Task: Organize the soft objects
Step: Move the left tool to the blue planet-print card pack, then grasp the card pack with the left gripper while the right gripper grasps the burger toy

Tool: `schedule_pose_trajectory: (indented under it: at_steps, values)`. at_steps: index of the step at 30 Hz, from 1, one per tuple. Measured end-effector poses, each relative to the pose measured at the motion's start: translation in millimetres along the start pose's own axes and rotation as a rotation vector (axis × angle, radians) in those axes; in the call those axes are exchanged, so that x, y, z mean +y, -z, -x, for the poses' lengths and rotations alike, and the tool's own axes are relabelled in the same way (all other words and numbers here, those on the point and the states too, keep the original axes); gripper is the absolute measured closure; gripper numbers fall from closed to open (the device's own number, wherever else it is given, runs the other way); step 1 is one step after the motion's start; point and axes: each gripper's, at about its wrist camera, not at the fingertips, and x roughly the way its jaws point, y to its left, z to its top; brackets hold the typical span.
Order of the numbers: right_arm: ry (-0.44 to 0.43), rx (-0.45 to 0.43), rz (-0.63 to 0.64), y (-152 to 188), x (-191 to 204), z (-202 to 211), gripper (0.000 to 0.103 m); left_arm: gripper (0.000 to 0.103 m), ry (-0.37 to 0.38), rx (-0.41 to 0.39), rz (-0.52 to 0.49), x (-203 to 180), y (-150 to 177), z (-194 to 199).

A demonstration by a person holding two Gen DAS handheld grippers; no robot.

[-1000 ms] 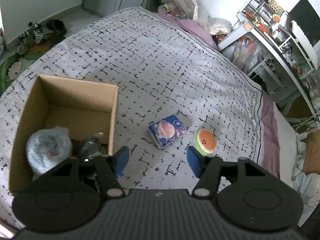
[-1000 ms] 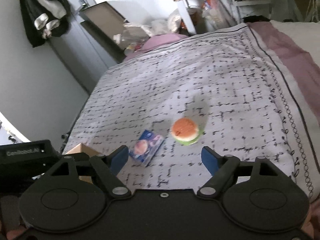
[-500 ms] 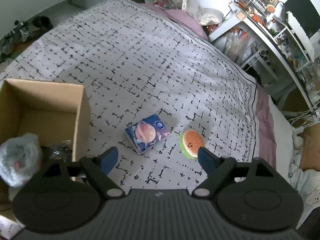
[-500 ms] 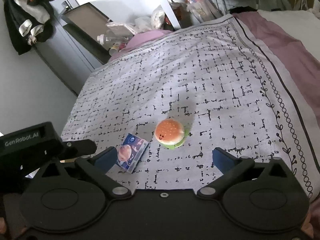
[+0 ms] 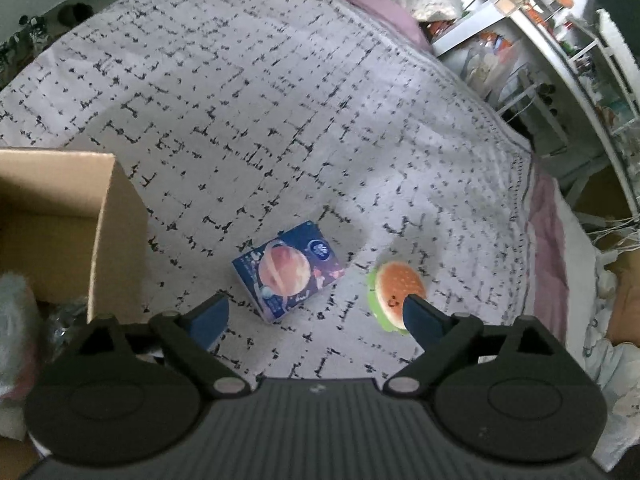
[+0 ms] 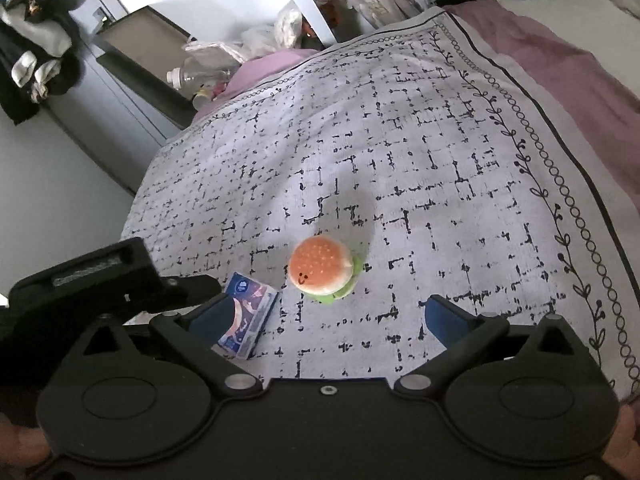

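Both grippers hover over the bed [image 6: 460, 168], fingers spread wide, holding nothing. Burger plush [image 6: 322, 268] lies on the quilt just ahead of the right gripper [image 6: 326, 314], centred between its fingers. Tissue pack [image 5: 288, 270] sits ahead of the left gripper [image 5: 312, 314], long axis diagonal. Cardboard box [image 5: 100, 216] stands to the left.

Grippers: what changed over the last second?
Left gripper swung right, off the cardboard box, and its jaws widened around the tissue pack. Right gripper closed in on the burger toy, jaws wider. Nothing grasped; pack, burger and box unmoved.
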Motion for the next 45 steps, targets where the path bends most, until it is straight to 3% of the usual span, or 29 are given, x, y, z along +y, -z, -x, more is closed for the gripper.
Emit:
schedule_pose_trajectory:
  at_steps: [10,22,29,36,37,39,40,41,45]
  values:
    - [0.008,0.085,-0.062,3.5,-7.1,-25.1,0.001,0.01,0.0,0.067,0.005,1.9,-10.2,-40.4]
    - [0.068,0.081,0.004,3.9,1.6,-48.9,0.008,0.01,-0.027,0.073,0.024,-0.9,-29.4,-61.0]
    - [0.111,0.059,0.042,-3.9,9.6,-65.7,0.021,0.01,-0.059,0.134,0.006,-2.4,-34.7,-76.1]
    - [0.146,0.038,0.119,-6.3,19.6,-79.0,0.021,0.01,-0.103,0.193,-0.047,-13.3,-42.8,-91.6]
    - [0.148,0.036,0.13,-6.1,21.0,-79.4,0.023,0.01,-0.108,0.195,-0.055,-14.6,-43.5,-92.1]
    - [0.138,0.035,0.155,-6.7,23.6,-79.9,0.038,0.011,-0.106,0.186,-0.051,-13.5,-43.4,-92.1]
    - [0.129,0.038,0.172,-6.9,25.1,-80.0,0.053,0.012,-0.106,0.186,-0.051,-13.0,-43.5,-92.8]
    - [0.125,0.041,0.178,-6.9,26.1,-79.9,0.06,0.013,-0.112,0.184,-0.054,-12.7,-43.3,-92.7]
    - [0.094,0.043,0.159,-8.2,24.4,-75.4,0.064,0.027,-0.117,0.152,-0.087,-12.9,-40.6,-86.2]
